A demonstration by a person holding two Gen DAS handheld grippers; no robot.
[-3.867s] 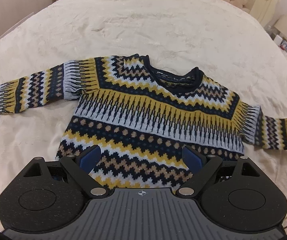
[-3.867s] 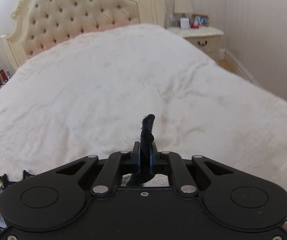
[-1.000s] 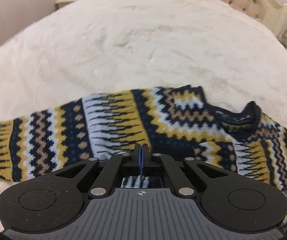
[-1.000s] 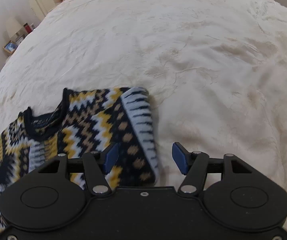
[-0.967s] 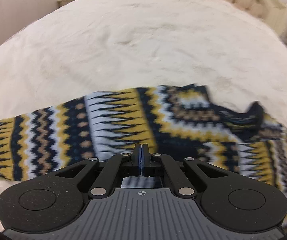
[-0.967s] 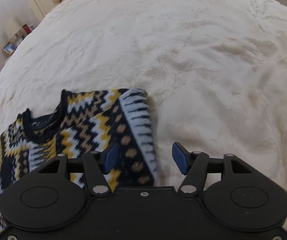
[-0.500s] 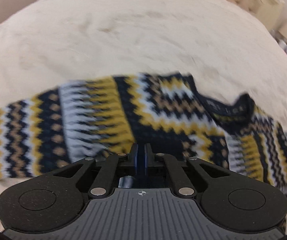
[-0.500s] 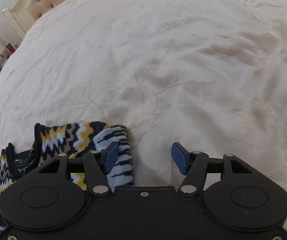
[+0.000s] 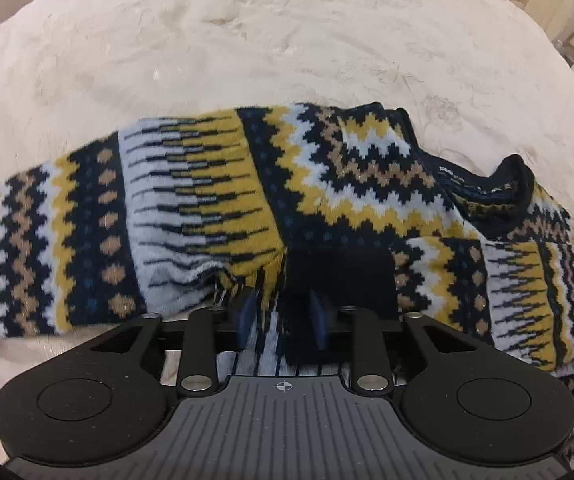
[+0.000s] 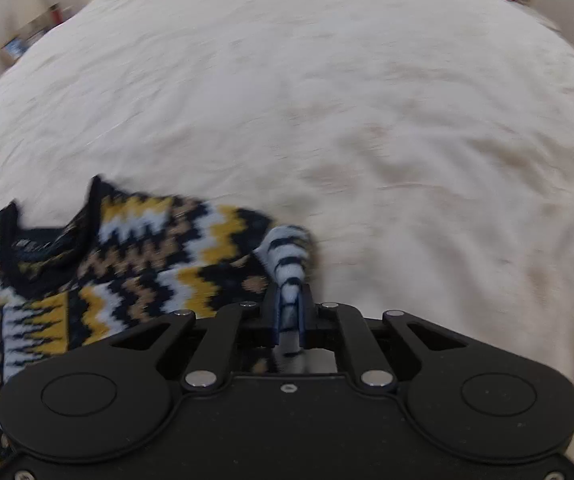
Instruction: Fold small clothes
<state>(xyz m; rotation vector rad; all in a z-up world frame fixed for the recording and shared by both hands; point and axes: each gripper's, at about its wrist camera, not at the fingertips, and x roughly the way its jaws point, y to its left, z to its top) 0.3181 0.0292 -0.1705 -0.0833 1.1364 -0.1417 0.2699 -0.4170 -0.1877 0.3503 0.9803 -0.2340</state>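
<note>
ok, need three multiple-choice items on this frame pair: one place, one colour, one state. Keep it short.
1. Where does the sweater lie?
A. on the bed cover
B. on a wooden floor
C. on a chair

2. What colour is the sweater's neck band?
A. red
B. dark navy, near black
C. white

3. How do the right gripper jaws stand?
A. wide open, nothing between them
B. shut on a fold of the sweater
C. shut on a sock

Key: 1 A, cream cover shows all around the knit in both views. 2 B, the rolled collar edge is dark in both views. 3 B, they have just been closing, and a pale blue striped fold sticks up pinched between the pads in the right wrist view.
</note>
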